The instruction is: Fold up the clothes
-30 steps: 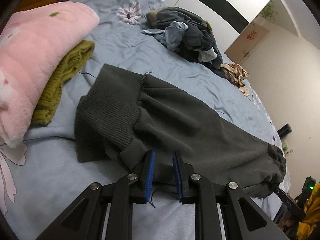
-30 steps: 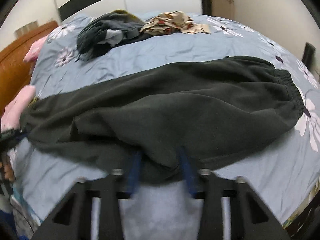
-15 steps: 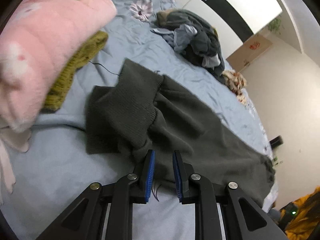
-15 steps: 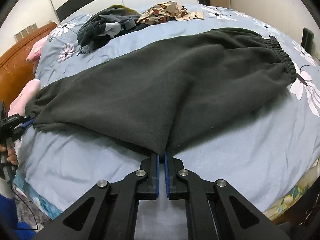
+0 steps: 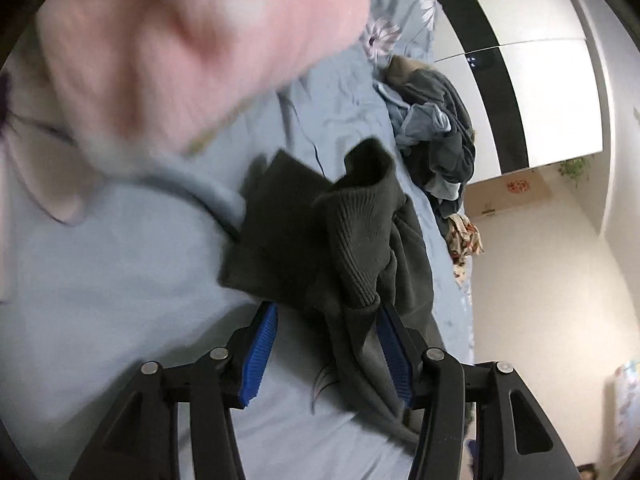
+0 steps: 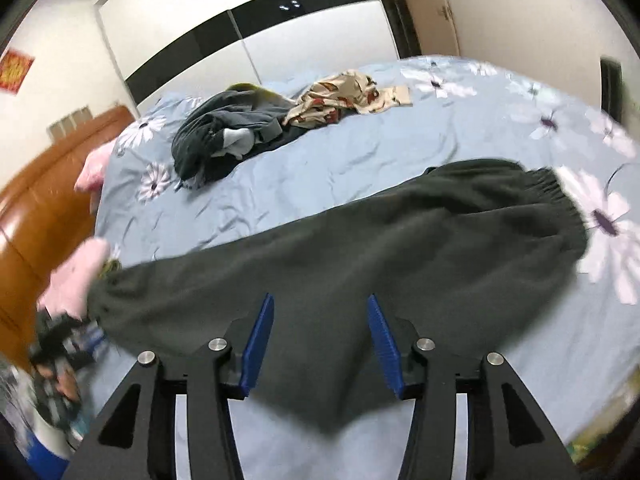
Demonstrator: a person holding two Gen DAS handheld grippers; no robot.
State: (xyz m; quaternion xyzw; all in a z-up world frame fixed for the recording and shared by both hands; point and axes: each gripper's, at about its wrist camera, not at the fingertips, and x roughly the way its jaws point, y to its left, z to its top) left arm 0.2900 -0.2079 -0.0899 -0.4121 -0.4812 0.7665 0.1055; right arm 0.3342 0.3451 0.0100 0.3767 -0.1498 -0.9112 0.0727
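Observation:
Dark green sweatpants (image 6: 360, 264) lie lengthwise across the blue flowered bed sheet (image 6: 340, 168), elastic waistband (image 6: 560, 196) at the right. My right gripper (image 6: 322, 346) is open over the near edge of the pants, fabric lying under and between its blue pads. In the left wrist view the ribbed leg cuff (image 5: 356, 236) is bunched and folded over itself. My left gripper (image 5: 326, 354) is open, with the pant leg lying loose between its fingers and draped against the right pad (image 5: 394, 356).
A blurred pink fluffy blanket (image 5: 192, 52) fills the upper left, close to the left gripper. A pile of dark and light-blue clothes (image 6: 224, 140) and a patterned garment (image 6: 340, 96) sit at the far side. A wooden headboard (image 6: 36, 208) stands left.
Both grippers were shut on the pants and now stand open; the fabric has dropped onto the bed. The left gripper has swung toward the pink blanket, and the cuff is more bunched.

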